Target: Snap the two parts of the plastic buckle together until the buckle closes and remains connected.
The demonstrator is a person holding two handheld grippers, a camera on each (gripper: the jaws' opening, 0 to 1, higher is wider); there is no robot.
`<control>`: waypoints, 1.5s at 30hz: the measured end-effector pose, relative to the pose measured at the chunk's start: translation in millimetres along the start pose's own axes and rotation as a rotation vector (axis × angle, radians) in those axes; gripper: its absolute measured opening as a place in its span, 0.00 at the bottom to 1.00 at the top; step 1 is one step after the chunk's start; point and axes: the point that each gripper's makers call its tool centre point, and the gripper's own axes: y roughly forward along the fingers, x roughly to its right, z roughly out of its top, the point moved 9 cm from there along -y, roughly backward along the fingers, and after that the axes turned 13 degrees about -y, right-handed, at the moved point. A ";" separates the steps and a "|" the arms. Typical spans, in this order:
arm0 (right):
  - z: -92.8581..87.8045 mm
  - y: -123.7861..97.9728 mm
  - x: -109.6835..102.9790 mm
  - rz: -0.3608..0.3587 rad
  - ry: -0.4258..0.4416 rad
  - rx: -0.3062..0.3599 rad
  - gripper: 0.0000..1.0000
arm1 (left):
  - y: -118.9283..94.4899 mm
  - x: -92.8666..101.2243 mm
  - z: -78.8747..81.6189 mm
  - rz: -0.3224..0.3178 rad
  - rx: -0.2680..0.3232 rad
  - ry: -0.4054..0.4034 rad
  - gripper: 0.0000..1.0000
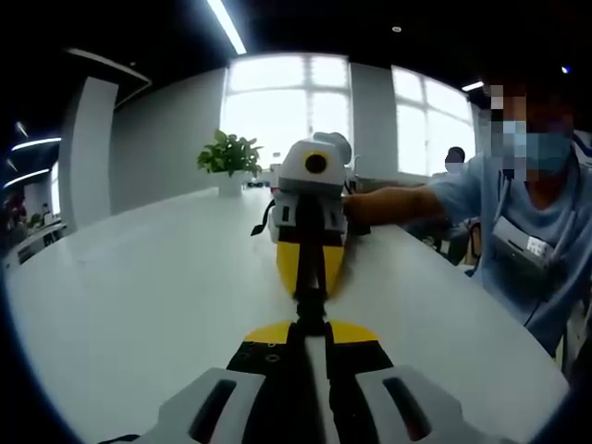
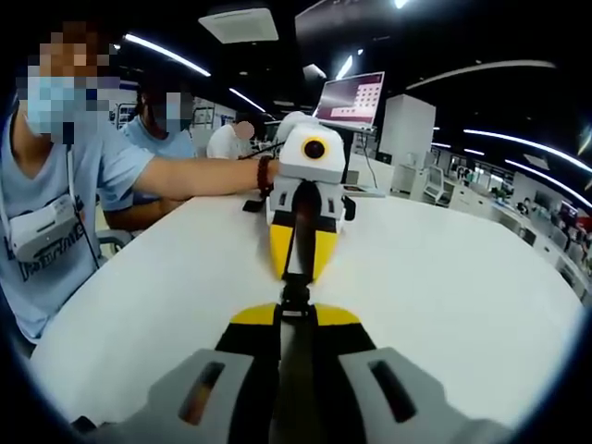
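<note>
Your left gripper [image 1: 310,319] and right gripper [image 2: 296,310] meet tip to tip over the white table [image 1: 139,296]; each set of jaws is clenched on the buckle [image 1: 311,298], a small dark piece held between the facing tips, above the table's middle; a potted plant [image 1: 229,159] stands at the table's far edge, behind your right gripper.

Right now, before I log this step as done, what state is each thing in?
left tool: shut on the buckle
right tool: shut on the buckle, tip to tip with the left tool
buckle: held between both tools; too small to tell if latched
laptop: open, screen lit
</note>
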 end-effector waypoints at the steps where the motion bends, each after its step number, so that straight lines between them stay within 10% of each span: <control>1: 0.0 0.1 0.2 0.000 -0.001 0.000 0.12 | 0.2 -0.1 0.3 0.001 0.000 0.001 0.11; 45: -0.5 1.3 -3.7 -0.008 -0.015 0.004 0.11 | 1.4 -0.9 0.7 0.010 -0.010 -0.002 0.10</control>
